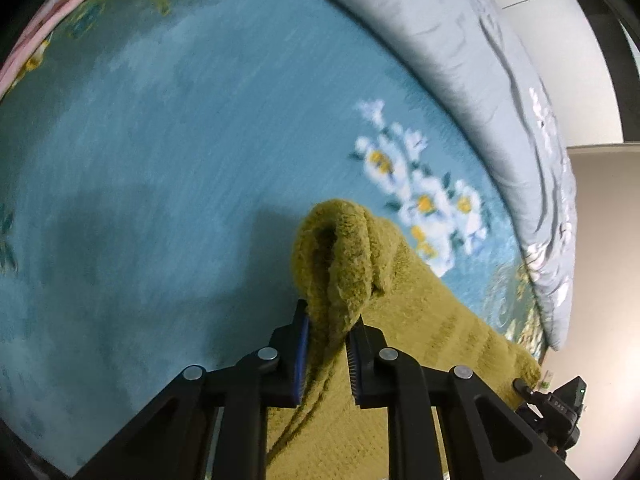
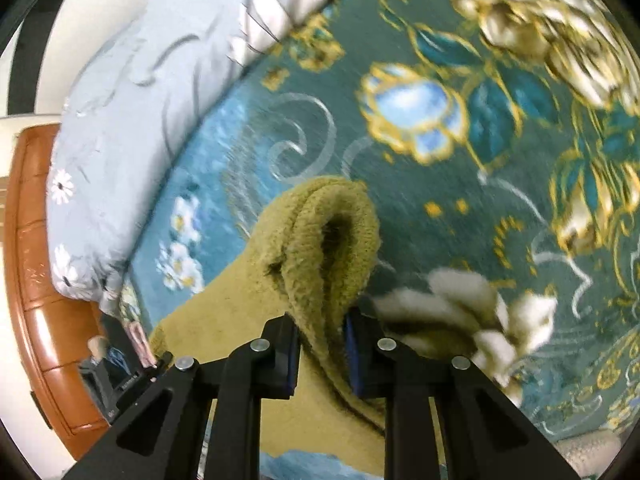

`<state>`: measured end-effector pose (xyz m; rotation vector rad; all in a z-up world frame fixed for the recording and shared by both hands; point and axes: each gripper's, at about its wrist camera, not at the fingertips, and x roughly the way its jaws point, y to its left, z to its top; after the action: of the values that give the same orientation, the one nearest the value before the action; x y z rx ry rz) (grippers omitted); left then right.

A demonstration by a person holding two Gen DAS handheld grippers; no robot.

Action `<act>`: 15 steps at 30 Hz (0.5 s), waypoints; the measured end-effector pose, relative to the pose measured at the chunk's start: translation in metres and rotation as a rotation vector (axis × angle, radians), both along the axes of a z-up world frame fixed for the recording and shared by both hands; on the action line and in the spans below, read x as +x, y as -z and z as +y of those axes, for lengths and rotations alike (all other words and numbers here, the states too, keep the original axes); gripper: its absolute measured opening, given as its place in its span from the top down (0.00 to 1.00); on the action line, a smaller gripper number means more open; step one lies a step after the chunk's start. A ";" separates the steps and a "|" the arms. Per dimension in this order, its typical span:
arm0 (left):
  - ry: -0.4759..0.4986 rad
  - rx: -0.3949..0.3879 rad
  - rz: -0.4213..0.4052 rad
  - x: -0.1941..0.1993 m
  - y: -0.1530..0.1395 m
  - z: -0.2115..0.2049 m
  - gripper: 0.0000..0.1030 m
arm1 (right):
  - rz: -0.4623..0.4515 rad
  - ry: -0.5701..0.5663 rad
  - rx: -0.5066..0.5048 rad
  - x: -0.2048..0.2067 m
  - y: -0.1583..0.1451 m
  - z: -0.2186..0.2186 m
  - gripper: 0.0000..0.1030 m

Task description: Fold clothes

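Two corners of the fuzzy olive-green garment are pinched, one in my left tool, one in my right tool, lifted off the teal floral bedspread for folding.

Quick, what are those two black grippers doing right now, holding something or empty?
Left gripper: closed on a bunched corner of the olive-green towel.
Right gripper: closed on another bunched part of the same towel.

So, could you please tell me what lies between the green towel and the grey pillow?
In the left wrist view, only the blue blanket lies between the green towel and the grey pillow, with a cluster of white flowers printed on that stretch.
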<state>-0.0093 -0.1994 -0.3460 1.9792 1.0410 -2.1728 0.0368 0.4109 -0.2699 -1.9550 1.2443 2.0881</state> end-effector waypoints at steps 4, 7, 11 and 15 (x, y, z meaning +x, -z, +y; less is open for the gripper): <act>0.020 -0.007 0.049 -0.061 0.007 0.014 0.83 | 0.070 -0.021 -0.010 -0.038 -0.009 -0.007 0.81; 0.045 -0.016 0.081 -0.103 0.002 0.019 0.83 | 0.114 -0.023 -0.007 -0.070 -0.013 -0.005 0.81; 0.096 -0.055 0.073 -0.152 0.009 0.025 0.83 | 0.122 -0.041 0.013 -0.113 -0.005 -0.005 0.81; 0.153 -0.111 0.021 -0.173 0.019 0.023 0.83 | 0.063 -0.068 0.051 -0.136 0.014 -0.003 0.81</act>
<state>-0.1819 -0.1760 -0.3648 2.0525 0.7753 -2.2758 -0.0996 0.4077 -0.2835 -1.9519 1.1377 2.2065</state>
